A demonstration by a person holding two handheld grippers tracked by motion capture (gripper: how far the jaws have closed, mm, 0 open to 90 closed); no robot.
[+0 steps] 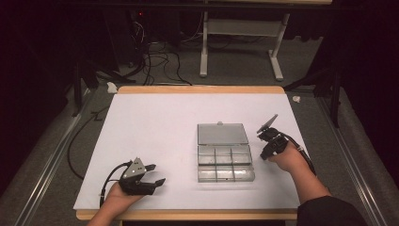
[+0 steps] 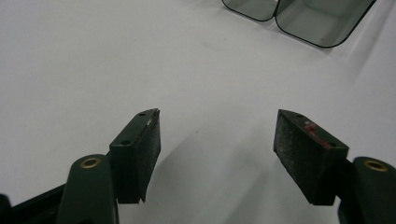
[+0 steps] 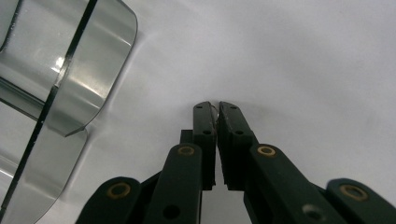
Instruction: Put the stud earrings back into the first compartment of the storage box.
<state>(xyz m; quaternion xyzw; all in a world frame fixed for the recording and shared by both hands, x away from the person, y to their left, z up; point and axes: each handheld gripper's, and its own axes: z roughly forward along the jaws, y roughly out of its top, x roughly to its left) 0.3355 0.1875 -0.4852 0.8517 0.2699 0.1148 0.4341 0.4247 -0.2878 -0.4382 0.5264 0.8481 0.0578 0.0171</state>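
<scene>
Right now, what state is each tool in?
Left tool: open, nothing between its jaws.
Right tool: closed beside the clear compartment box; something tiny and shiny may sit at the tips, too small to tell.

Clear grey-tinted compartment box (image 1: 224, 157), white table top (image 1: 155, 141) with a pale wood edge (image 1: 188, 215), black left gripper (image 1: 153, 174) with a grey plate, black right gripper (image 3: 217, 109) with brass-coloured rivets, dark sleeve (image 1: 329, 209), grey carpet (image 1: 235, 61)

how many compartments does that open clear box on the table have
6: the box has two rows of three, one row next to the raised lid, one nearer the person. All look empty; glare could hide something small.
</scene>
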